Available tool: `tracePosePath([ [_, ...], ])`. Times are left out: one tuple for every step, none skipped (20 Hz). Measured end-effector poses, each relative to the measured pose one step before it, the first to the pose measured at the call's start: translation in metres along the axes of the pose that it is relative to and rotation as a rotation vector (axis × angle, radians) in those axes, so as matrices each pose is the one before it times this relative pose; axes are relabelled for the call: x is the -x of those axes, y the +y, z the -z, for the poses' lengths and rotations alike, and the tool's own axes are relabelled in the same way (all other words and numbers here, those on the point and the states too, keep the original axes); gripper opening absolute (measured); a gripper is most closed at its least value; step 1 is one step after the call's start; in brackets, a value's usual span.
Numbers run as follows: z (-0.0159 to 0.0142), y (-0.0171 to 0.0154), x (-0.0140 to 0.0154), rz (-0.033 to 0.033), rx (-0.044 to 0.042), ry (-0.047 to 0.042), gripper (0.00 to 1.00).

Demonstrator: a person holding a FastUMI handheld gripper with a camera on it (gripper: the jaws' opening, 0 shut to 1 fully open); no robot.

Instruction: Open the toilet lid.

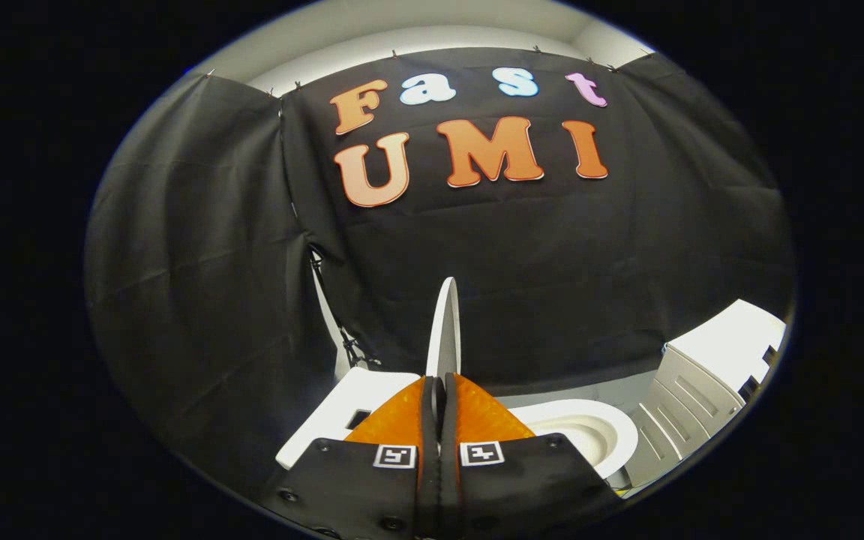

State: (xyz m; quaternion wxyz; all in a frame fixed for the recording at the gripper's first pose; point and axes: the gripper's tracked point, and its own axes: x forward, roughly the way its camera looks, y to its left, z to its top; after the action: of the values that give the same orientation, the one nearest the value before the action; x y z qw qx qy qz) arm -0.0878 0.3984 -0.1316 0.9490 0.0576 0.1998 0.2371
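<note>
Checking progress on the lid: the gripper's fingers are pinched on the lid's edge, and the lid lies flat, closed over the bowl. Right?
Not quite. The gripper view shows the toilet lid raised, standing edge-on between the fingers of the gripper, with the bowl open beside it. The pinch on its edge is right.

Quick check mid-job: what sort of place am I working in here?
Likely a mock bathroom in a cloth-walled booth: a toilet bowl, its lid raised between the shut gripper fingers, a white cabinet beside it.
</note>
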Motion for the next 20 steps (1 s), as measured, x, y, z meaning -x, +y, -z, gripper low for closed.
tracePosePath([
  [0.00161,0.00637,-0.00055,-0.01437,-0.01518,0.00578,0.08],
  [0.00123,0.00731,-0.00076,-0.01764,-0.03809,0.00838,0.08],
  [0.00246,0.00976,-0.00225,-0.02056,-0.03062,0.00399,0.08],
  [0.00062,0.00916,-0.00124,-0.01249,-0.00568,-0.00009,0.08],
  [0.00009,0.00778,-0.00218,-0.00591,0.01909,0.00061,0.08],
  [0.00216,0.00632,-0.00167,-0.0036,0.02722,0.00261,0.08],
  [0.00266,0.006,-0.0025,-0.00761,0.01355,0.00381,0.08],
  [0.00281,0.00667,-0.0014,-0.01086,-0.00057,0.00579,0.08],
  [0.00272,0.00657,-0.00082,-0.01139,-0.005,0.00471,0.08],
  [0.00214,0.00557,-0.00175,-0.00883,-0.00259,0.0029,0.08],
  [0.00173,0.00488,-0.00168,-0.00759,0.00366,0.00273,0.08],
  [0.00221,0.00395,0.00001,-0.00591,0.00565,0.0025,0.08],
  [0.00192,0.00437,-0.00108,-0.00606,0.00522,0.00353,0.08],
  [0.00118,0.00485,-0.00169,-0.00654,0.0033,0.00342,0.08],
  [0.00287,0.00477,-0.00213,-0.00666,0.00283,0.00357,0.08],
  [0.00138,0.0049,-0.00153,-0.00576,0.00255,0.00359,0.08],
  [0.00232,0.00378,-0.00268,-0.00525,0.00394,0.00346,0.08],
  [0.00244,0.00375,-0.00174,-0.00394,0.00567,0.00394,0.08],
  [0.00095,0.00318,-0.0017,-0.00124,0.00798,0.00219,0.08],
  [-0.00073,0.00279,-0.00138,0.00314,0.00819,-0.00017,0.08],
])
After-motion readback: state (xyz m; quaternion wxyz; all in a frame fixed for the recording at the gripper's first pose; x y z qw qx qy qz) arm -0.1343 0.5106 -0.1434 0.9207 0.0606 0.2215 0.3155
